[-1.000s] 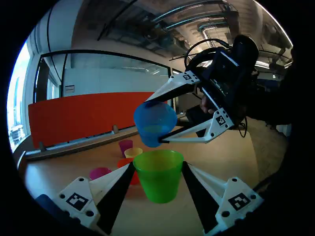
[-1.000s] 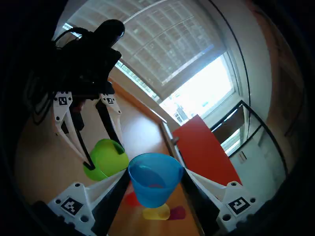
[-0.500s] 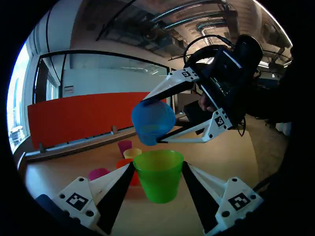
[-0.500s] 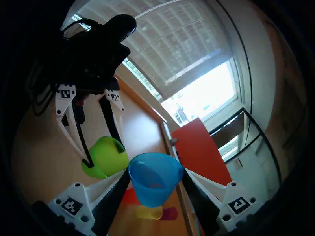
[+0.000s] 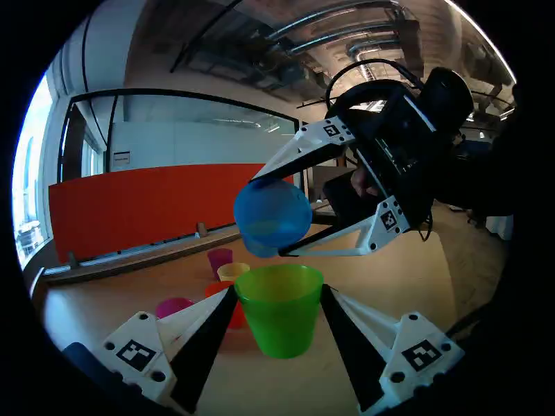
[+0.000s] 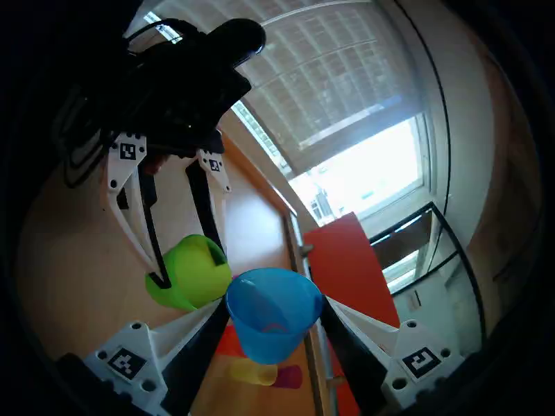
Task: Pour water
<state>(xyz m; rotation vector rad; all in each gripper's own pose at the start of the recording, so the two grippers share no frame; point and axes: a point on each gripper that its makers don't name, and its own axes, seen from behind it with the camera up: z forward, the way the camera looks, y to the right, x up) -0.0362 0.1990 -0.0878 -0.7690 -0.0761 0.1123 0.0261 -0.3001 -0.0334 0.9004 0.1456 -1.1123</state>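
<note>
step: mid-pour, we reckon | left tool clamps green cup upright | right tool grips blue cup, tipped just above it | next: we tip further, lip over green rim

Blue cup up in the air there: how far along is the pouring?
Done: both cups are picked up, the green cup clamped in the left hand-held gripper, the blue cup in the right hand-held gripper. In hand: the blue cup is tipped sideways above the green cup's rim. Left: no stream shows yet, so the pour itself.
</note>
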